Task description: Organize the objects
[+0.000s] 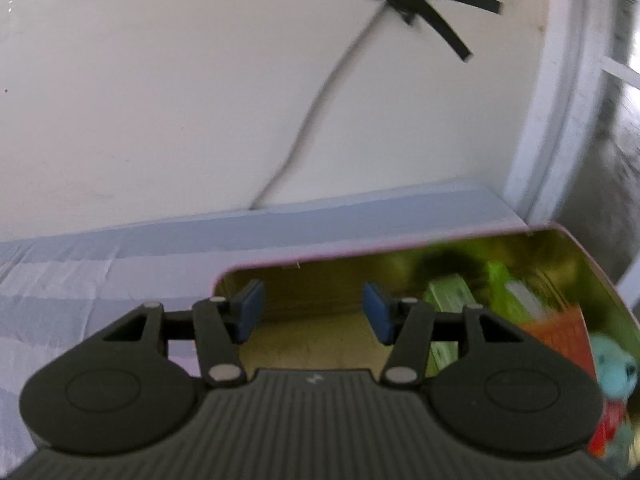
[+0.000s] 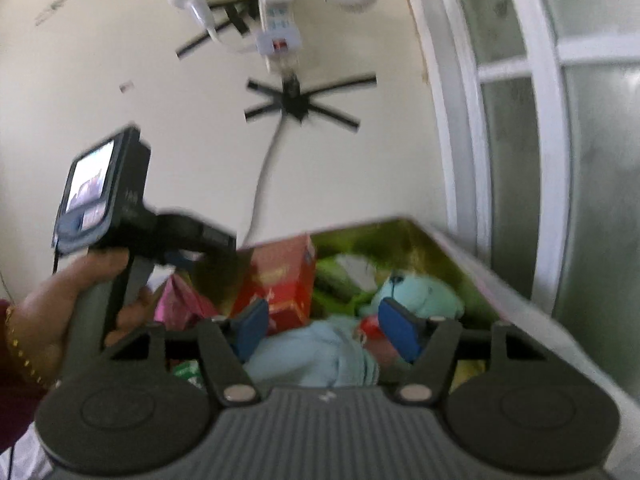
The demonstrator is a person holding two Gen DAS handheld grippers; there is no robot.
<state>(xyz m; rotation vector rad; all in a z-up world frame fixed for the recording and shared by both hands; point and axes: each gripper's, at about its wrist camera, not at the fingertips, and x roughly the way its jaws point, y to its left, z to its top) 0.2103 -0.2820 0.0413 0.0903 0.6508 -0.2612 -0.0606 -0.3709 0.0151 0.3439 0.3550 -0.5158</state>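
An open box (image 1: 460, 236) with a pink rim and a shiny gold-green inside stands on the striped sheet (image 1: 80, 272). It holds a teal plush toy (image 2: 416, 292), a red carton (image 2: 280, 284), a pink packet (image 2: 180, 300), green packets (image 1: 448, 296) and a light-blue cloth (image 2: 316, 356). My left gripper (image 1: 314, 314) hangs over the box's near left corner, open, with nothing between its blue pads. My right gripper (image 2: 324, 330) is over the box and open. The light-blue cloth lies just under and between its pads. A hand (image 2: 52, 300) holds the left gripper at the left of the right wrist view.
The cream wall (image 1: 160, 100) rises right behind the box. A grey cable (image 1: 312, 120) taped with black crosses runs down it from a white power strip (image 2: 276, 28). A white window frame (image 2: 460, 120) stands at the right. The sheet stretches away to the left.
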